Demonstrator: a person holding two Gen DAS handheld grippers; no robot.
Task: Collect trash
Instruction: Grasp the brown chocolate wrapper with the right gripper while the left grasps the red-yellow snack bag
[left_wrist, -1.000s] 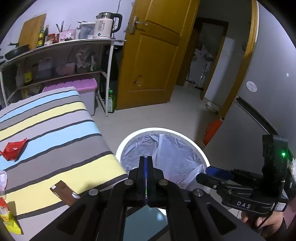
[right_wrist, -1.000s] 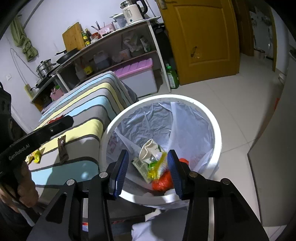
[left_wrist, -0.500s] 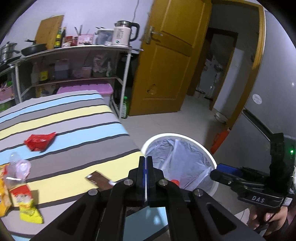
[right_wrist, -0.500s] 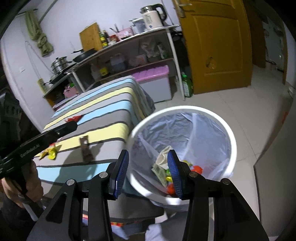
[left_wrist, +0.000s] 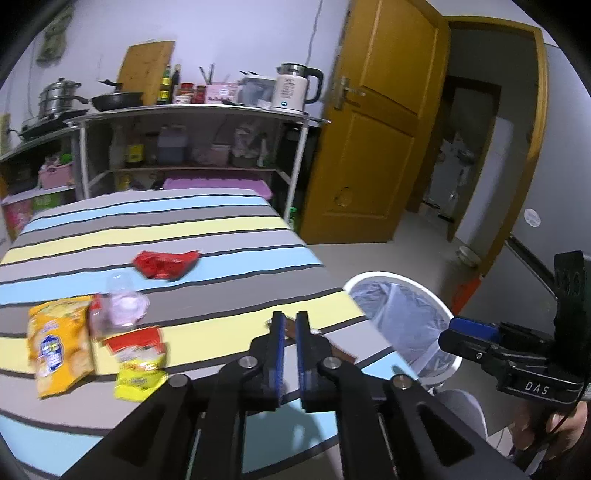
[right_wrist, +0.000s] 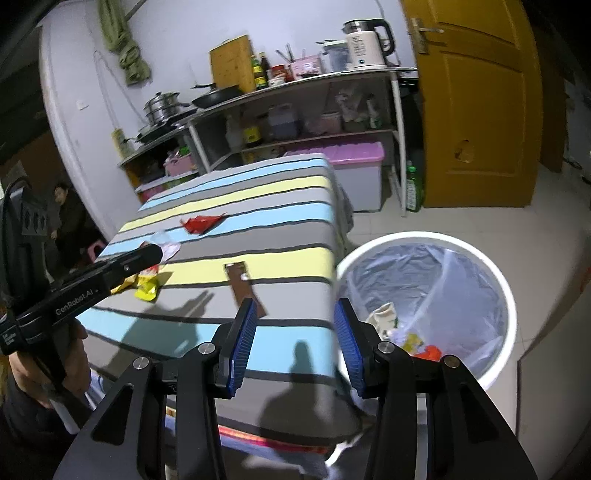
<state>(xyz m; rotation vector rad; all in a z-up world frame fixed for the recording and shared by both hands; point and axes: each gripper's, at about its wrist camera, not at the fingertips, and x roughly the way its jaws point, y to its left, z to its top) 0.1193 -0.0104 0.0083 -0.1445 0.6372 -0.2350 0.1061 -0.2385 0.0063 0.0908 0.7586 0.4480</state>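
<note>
A white bin (right_wrist: 495, 273) with a clear liner stands right of the striped table (left_wrist: 221, 225) and holds several wrappers. On the table lie a red wrapper (left_wrist: 166, 263), a crumpled clear plastic piece (left_wrist: 123, 304), an orange snack bag (left_wrist: 59, 350), a yellow-red packet (left_wrist: 138, 363) and a brown wrapper (right_wrist: 242, 284). My left gripper (left_wrist: 290, 323) is slightly open and empty above the table's near right edge. My right gripper (right_wrist: 293, 314) is open and empty, between the brown wrapper and the bin; it also shows in the left wrist view (left_wrist: 476, 332).
A metal shelf unit (left_wrist: 195, 110) with a kettle, pans and bottles stands behind the table. A purple-lidded box (right_wrist: 354, 155) sits under it. A yellow door (left_wrist: 373, 147) is at the right. A person (right_wrist: 64, 206) sits far left.
Both grippers have swung left from the bin toward the table. My left gripper's jaws have parted a little; they were shut before. The right gripper stays open.
</note>
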